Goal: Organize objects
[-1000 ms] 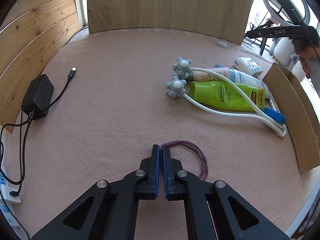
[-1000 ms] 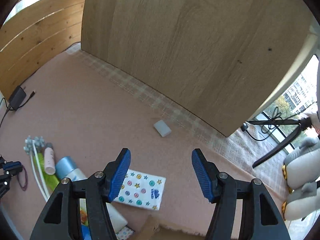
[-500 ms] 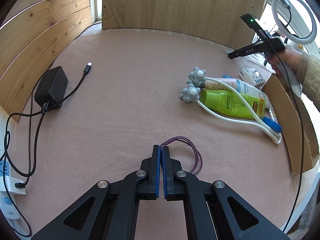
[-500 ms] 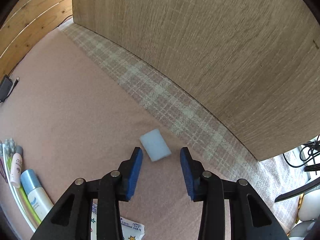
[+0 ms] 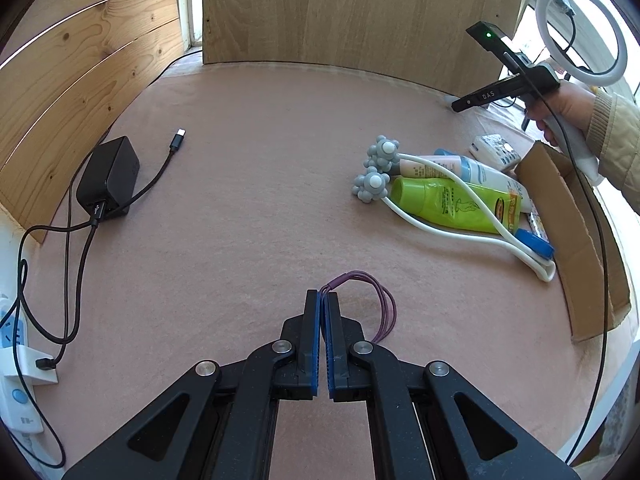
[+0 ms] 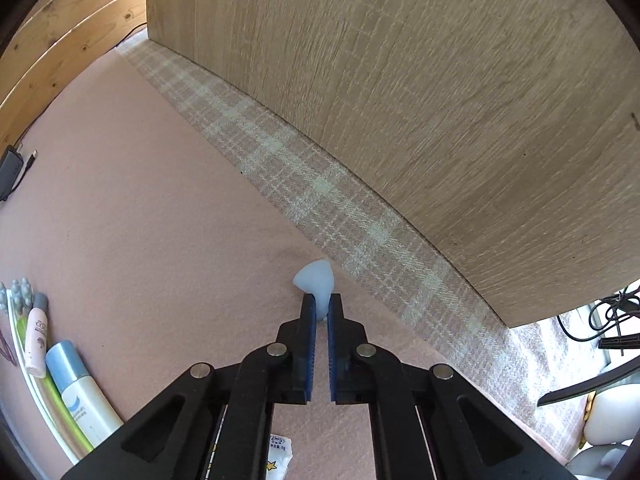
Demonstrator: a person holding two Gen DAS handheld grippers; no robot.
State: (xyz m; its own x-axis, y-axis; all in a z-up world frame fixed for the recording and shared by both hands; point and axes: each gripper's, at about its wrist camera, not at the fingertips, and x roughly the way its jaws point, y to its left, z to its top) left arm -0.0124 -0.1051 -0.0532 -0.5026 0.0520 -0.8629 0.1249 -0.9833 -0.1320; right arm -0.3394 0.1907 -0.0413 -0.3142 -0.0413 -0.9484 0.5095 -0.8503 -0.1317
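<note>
My left gripper (image 5: 322,298) is shut on a purple hair tie (image 5: 378,300), whose loops trail to the right of the fingers just above the pink mat. My right gripper (image 6: 322,303) is shut on a pale blue sponge block (image 6: 316,280), squeezed between the blue pads close to the plaid strip by the wooden board. In the left wrist view the right gripper (image 5: 460,105) is held by a hand at the far right. A green bottle (image 5: 452,204), a white-blue bottle (image 5: 476,170) and a white massage roller (image 5: 376,184) lie by the cardboard box (image 5: 576,240).
A black charger (image 5: 108,178) with its cable and a white power strip (image 5: 16,360) lie along the left edge. A patterned tissue pack (image 5: 496,151) sits beyond the bottles. A wooden board (image 6: 400,100) stands upright at the back. A ring light (image 5: 580,32) stands far right.
My right gripper moved down to the sponge block and shut on it. The left gripper stayed shut on the hair tie and drew back and up a little.
</note>
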